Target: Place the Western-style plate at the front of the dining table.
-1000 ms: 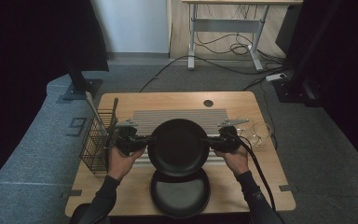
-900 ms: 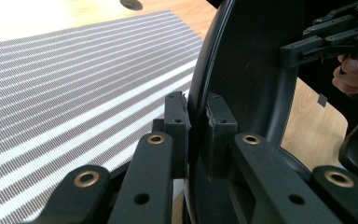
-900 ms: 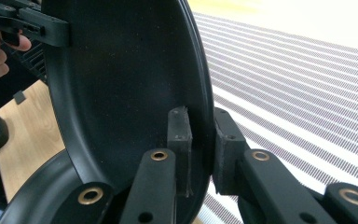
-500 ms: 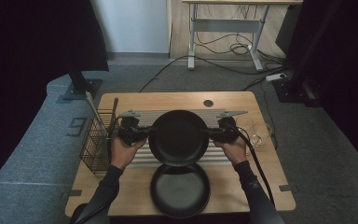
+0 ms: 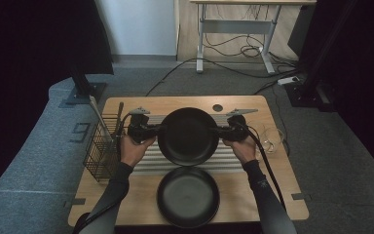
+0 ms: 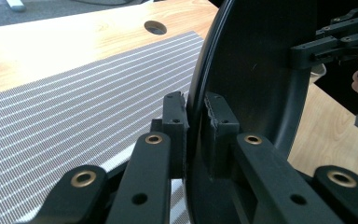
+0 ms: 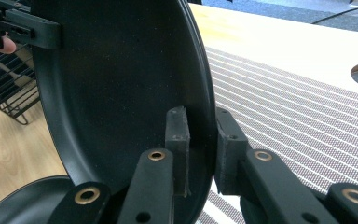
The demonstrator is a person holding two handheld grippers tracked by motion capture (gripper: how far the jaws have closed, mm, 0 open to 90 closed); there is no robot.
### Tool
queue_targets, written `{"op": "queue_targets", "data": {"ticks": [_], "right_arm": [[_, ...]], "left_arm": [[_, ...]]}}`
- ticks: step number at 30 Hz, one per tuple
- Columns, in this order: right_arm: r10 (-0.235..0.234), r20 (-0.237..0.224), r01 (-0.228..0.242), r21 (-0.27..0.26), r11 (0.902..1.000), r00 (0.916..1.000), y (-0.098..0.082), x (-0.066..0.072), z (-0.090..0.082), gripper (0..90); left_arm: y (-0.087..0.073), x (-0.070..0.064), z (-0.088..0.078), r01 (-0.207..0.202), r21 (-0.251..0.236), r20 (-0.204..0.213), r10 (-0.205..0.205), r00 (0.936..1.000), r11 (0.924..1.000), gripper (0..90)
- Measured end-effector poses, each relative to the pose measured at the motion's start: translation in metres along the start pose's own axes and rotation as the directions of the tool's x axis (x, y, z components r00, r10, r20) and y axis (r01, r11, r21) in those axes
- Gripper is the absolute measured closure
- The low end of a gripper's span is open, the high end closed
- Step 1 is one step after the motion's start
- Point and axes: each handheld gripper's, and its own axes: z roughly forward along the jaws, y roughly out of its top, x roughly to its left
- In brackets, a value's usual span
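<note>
A striped grey mat (image 5: 233, 161) is lying across the wooden bench (image 5: 292, 190). A wire basket (image 5: 100, 153) is standing at its left edge, a clear glass (image 5: 271, 140) sitting near the right.

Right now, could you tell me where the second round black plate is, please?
In the high view, the second black plate lies flat at the table's near edge, just below the striped grey mat.

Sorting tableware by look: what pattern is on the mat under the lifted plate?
The mat is grey with thin white parallel stripes, clearest in the left gripper view.
</note>
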Motion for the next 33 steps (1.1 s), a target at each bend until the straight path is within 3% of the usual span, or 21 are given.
{"op": "queue_targets", "data": {"ticks": [11, 33], "right_arm": [[0.003, 0.029, -0.004, 0.014, 0.9999, 0.9996, 0.001, -0.012, 0.015, 77.8], [0.017, 0.066, -0.021, 0.059, 0.9980, 0.9977, -0.007, -0.028, 0.043, 76.5]], "left_arm": [[0.000, 0.017, 0.021, 0.024, 0.007, -0.014, -0.024, 0.9996, 0.9997, 79.5], [-0.009, 0.034, 0.047, 0.057, 0.047, -0.040, -0.055, 0.9977, 0.9973, 78.5]]}}
